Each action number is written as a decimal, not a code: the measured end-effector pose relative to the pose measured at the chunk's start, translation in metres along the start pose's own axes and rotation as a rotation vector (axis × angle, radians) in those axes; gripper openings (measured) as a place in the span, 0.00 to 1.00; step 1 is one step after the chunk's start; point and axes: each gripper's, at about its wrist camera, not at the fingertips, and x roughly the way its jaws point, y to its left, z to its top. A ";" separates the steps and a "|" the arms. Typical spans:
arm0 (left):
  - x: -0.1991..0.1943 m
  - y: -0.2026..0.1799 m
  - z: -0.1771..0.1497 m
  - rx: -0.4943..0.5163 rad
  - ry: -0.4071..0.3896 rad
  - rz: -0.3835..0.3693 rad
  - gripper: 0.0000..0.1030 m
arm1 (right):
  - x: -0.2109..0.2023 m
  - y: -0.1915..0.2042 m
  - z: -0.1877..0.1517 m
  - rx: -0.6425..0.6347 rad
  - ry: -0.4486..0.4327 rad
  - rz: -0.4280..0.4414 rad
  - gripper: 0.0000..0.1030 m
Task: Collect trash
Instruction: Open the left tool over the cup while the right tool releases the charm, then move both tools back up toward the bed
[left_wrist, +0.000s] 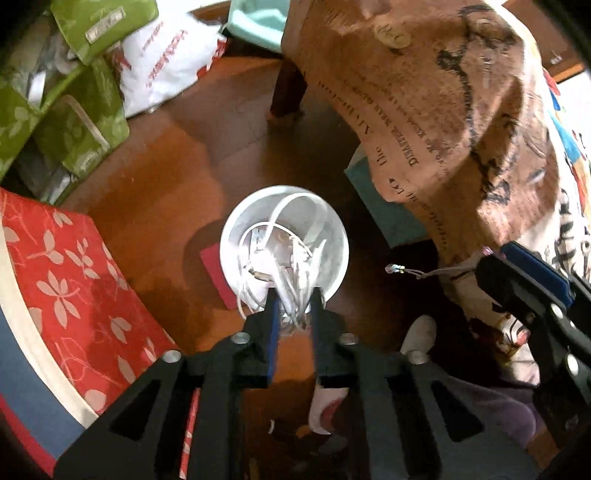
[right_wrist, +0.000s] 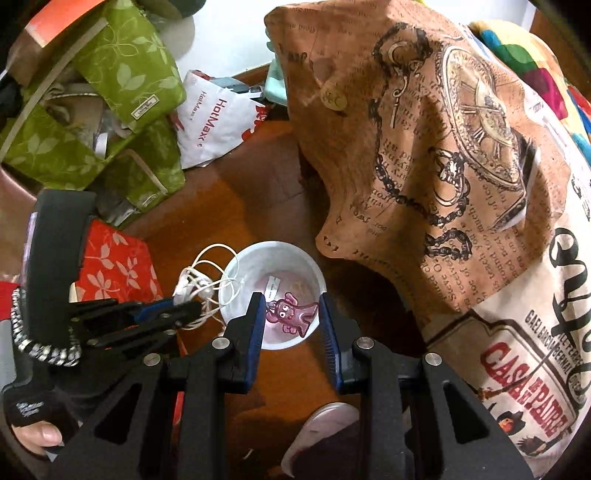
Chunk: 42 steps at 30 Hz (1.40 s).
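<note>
So the white cup (right_wrist: 273, 295) sits on the brown wood floor (right_wrist: 236, 206), and both grippers are right over it. The left gripper (left_wrist: 293, 306) has its jaws pinched on a tangle of white cord (left_wrist: 295, 291) – in the right wrist view that cord (right_wrist: 207, 284) hangs beside the cup's left rim, loops spilling up and over it, while from the left wrist cam it looks like it's dangling straight above the cup (left_wrist: 284, 243). The right gripper (right_wrist: 291, 321) has its jaws spread wide, nothing between them, with a little purple figure (right_wrist: 291, 314) lying inside the cup just past the fingertips. There's a small label or scrap of paper (right_wrist: 273, 288) in the cup too, can't read it. A red floral box (right_wrist: 114, 269) sits just left of the cup, green leaf-print bags (right_wrist: 125, 74) are piled further back on the left next to a white HotMax bag (right_wrist: 214, 118), and a big brown cloth (right_wrist: 424, 147) with a pocket watch and newspaper print drapes over something on the right – it comes down near the cup but isn't touching it
</note>
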 end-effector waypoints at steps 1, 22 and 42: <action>0.002 0.001 0.002 -0.013 0.009 0.004 0.35 | 0.001 -0.001 0.000 -0.001 0.002 0.002 0.26; -0.060 0.006 -0.019 0.038 -0.127 0.035 0.36 | -0.009 -0.011 0.000 0.038 0.037 0.067 0.40; -0.211 -0.073 -0.092 0.222 -0.466 -0.021 0.36 | -0.177 -0.035 -0.065 0.015 -0.329 0.011 0.40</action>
